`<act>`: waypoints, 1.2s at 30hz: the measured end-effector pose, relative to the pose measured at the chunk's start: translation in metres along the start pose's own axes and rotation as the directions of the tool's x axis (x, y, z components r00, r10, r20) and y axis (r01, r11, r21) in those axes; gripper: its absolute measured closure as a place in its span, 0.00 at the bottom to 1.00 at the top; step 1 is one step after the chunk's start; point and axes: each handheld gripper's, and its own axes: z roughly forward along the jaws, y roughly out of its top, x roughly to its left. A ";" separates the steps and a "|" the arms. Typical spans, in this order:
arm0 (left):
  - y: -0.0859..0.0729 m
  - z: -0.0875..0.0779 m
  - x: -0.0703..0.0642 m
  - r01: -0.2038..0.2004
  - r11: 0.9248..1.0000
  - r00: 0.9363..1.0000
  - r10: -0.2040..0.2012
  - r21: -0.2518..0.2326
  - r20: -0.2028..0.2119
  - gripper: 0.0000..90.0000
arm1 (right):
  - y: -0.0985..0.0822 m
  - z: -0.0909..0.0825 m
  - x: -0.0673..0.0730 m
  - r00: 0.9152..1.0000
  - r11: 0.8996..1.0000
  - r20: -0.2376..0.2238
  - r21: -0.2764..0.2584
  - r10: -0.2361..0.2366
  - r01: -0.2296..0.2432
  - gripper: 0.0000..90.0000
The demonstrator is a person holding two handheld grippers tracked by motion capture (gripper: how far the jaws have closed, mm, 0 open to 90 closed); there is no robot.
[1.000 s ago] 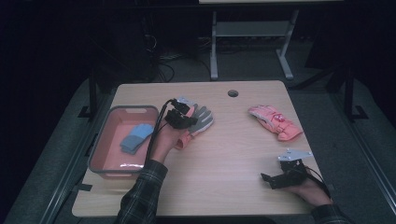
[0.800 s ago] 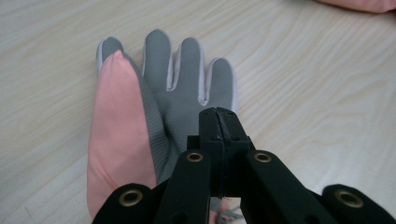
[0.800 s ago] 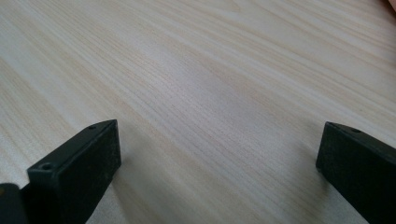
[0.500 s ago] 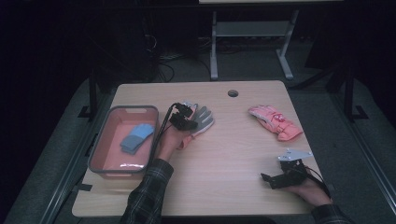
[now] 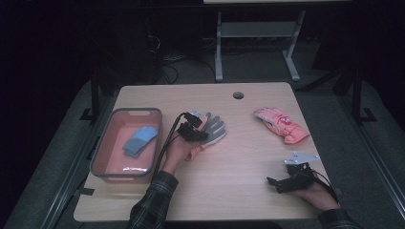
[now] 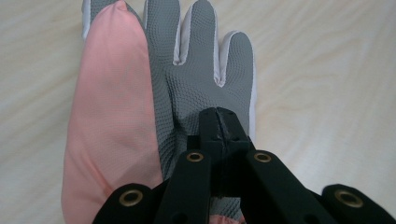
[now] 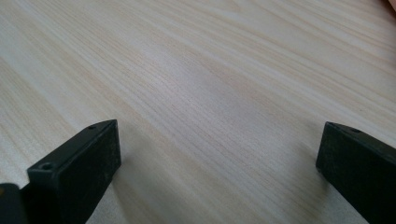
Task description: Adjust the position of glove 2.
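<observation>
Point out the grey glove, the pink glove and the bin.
grey glove (image 6: 205, 79): left gripper view, on its textured palm below the fingers.
pink glove (image 5: 279, 124): high view, on the middle of its back.
bin (image 5: 136, 111): high view, on its far grey rim.

The left gripper (image 6: 218, 122) points forward with its jaws pressed together at the tips. The right gripper (image 7: 219, 158), well off to its right, rests low with jaws spread wide.
</observation>
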 end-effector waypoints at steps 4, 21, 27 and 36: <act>-0.004 -0.002 -0.014 -0.016 1.000 0.999 0.016 0.006 0.028 1.00 | 0.000 0.000 0.000 1.000 1.000 0.000 0.002 0.001 -0.001 0.00; 0.006 -0.037 0.003 0.000 0.997 0.997 -0.006 -0.071 -0.076 1.00 | 0.001 0.001 0.000 1.000 1.000 -0.001 0.000 0.001 -0.001 0.00; 0.000 -0.025 0.025 0.058 0.998 0.988 -0.062 -0.029 -0.141 1.00 | 0.001 0.001 0.000 1.000 1.000 -0.001 0.000 0.000 0.000 0.00; -0.010 -0.018 0.018 0.066 0.998 0.990 -0.063 0.021 -0.124 1.00 | 0.001 0.001 0.000 1.000 1.000 -0.002 0.000 0.000 0.000 0.00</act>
